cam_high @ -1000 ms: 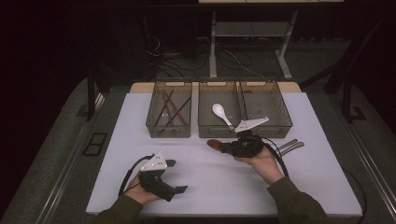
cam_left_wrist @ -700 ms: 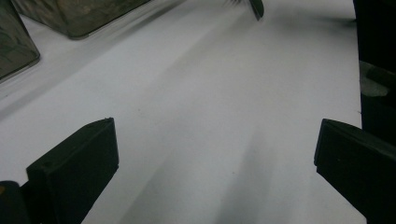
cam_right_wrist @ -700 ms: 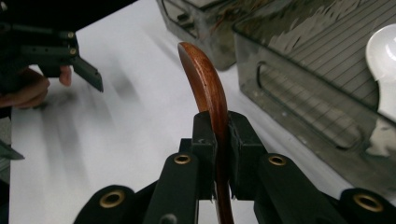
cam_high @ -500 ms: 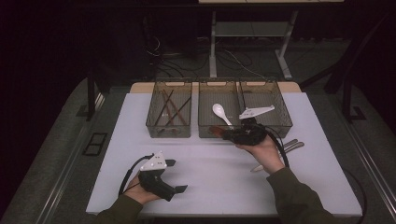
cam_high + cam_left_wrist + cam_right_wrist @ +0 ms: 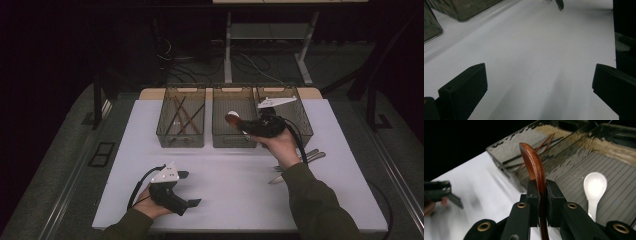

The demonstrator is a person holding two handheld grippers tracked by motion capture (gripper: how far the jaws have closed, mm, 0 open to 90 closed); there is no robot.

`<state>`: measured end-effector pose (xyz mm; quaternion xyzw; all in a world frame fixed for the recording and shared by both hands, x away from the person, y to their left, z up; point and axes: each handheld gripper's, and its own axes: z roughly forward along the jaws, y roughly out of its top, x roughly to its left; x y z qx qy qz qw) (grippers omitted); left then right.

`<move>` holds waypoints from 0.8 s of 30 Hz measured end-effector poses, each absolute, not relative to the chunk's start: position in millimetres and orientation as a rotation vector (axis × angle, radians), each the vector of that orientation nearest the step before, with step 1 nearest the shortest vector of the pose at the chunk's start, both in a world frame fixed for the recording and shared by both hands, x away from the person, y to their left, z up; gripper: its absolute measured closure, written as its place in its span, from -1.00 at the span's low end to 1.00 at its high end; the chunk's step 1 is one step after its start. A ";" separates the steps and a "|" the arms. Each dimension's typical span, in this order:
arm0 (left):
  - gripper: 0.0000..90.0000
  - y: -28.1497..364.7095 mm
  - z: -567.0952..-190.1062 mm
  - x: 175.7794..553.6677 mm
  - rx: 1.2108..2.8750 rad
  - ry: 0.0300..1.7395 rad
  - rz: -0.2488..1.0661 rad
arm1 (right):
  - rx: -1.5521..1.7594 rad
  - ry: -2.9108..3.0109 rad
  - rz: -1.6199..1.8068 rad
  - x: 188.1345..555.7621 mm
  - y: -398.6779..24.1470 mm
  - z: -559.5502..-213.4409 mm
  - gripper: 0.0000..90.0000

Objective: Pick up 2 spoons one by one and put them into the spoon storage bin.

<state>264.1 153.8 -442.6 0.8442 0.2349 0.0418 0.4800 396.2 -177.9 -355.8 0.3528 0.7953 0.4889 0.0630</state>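
Observation:
My right gripper [image 5: 244, 123] is shut on a brown wooden spoon [image 5: 232, 119], held edge-on with its bowl rising past the pads [image 5: 532, 157]. In the high view it hangs over the middle bin [image 5: 234, 145], just above a white spoon [image 5: 595, 186] that lies on the bin's ribbed floor. The right gripper [image 5: 540, 188] points toward the bins. My left gripper [image 5: 189, 189] rests at the table's front left, open, with only bare white table between its jaws [image 5: 539, 75].
The left bin [image 5: 180, 144] holds brown chopsticks [image 5: 182, 117]. The right bin [image 5: 304, 127] stands behind my right hand. Metal cutlery [image 5: 306, 157] lies on the table to the right of that hand, and its tip [image 5: 559, 3] appears far off in the left gripper view.
The right gripper has risen and moved away from me with the wooden spoon, from in front of the bins to over the middle bin. The left gripper has stayed put.

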 end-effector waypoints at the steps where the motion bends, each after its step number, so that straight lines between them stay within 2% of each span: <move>1: -1.00 153.9 -442.3 264.0 2.061 0.573 0.101 | 1.070 2.394 1.484 399.0 -177.3 -354.4 0.83; 16: -1.00 152.9 -441.1 264.2 2.060 0.556 0.112 | 1.107 2.322 1.457 440.3 -155.5 -337.2 0.83; 24: -1.00 152.1 -440.7 263.6 2.065 0.550 0.107 | 1.144 2.303 1.427 459.9 -145.5 -341.1 0.83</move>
